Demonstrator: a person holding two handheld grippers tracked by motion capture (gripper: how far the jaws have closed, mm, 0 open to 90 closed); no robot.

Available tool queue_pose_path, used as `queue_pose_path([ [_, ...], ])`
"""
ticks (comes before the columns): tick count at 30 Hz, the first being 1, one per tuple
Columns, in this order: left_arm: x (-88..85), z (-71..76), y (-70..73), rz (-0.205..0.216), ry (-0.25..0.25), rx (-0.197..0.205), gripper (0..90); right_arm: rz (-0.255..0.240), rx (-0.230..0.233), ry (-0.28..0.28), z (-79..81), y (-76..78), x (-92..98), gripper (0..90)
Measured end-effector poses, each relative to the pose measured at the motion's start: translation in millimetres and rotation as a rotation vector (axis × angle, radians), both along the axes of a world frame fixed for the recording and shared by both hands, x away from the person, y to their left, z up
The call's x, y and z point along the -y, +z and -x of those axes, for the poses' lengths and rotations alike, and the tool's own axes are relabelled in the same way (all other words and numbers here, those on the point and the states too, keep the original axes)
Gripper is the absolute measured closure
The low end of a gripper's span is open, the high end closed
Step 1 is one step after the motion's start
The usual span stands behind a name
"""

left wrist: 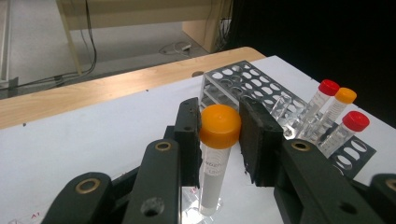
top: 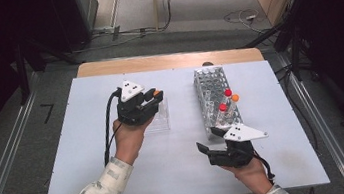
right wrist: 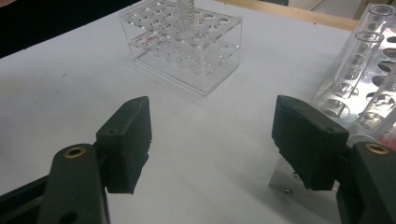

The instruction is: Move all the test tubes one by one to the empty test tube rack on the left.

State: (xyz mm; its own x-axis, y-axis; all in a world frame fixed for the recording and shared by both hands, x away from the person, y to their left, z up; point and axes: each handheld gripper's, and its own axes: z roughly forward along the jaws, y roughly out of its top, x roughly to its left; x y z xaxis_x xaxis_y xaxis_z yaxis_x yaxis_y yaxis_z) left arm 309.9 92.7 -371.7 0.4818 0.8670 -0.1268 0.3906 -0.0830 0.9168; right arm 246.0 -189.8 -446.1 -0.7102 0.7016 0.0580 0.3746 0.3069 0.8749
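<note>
Left gripper [left wrist: 219,140] clamps the orange cap of a tube [left wrist: 212,172] whose foot sits in the clear rack [right wrist: 187,51]. Right gripper [right wrist: 212,140] idles with jaws wide apart, right of that rack. Keep the tube vertical over its hole; don't drag the rack.

On the table [top: 95,177], the clear rack [top: 159,121] sits left of the metal rack [top: 209,92] — three tubes [top: 228,100] in the latter.

High view above the near edge, looking forward and down on the table [top: 89,138], gripper views low and close along their jaws, all sharing the clear rack [right wrist: 187,46].
</note>
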Motion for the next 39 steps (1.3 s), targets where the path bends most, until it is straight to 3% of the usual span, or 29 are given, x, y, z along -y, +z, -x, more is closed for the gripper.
queue_pose_path([
  [8,4.5,-5.9,-1.1,-0.015,0.008,0.002,70.1,-0.006,0.003,-0.004,0.7,1.1,0.8,27.4],
  [16,12.6,-7.0,-5.4,-0.057,0.024,0.031,70.1,-0.01,0.003,-0.006,1.1,1.7,1.2,27.5],
  [23,18.3,-6.1,-16.8,-0.089,0.034,0.036,70.1,-0.011,0.007,-0.005,1.4,2.1,1.9,27.5],
  [31,19.1,-8.0,-41.6,-0.098,0.046,-0.009,70.1,-0.01,0.01,-0.005,2.0,2.3,1.6,27.6],
  [33,18.6,-6.8,-45.2,-0.098,0.043,-0.004,70.0,-0.009,0.006,-0.005,1.7,2.1,1.8,27.6],
  [39,20.2,-8.6,-56.9,-0.12,0.039,-0.038,69.9,-0.01,0.007,-0.004,2.2,2.0,1.2,27.6],
])
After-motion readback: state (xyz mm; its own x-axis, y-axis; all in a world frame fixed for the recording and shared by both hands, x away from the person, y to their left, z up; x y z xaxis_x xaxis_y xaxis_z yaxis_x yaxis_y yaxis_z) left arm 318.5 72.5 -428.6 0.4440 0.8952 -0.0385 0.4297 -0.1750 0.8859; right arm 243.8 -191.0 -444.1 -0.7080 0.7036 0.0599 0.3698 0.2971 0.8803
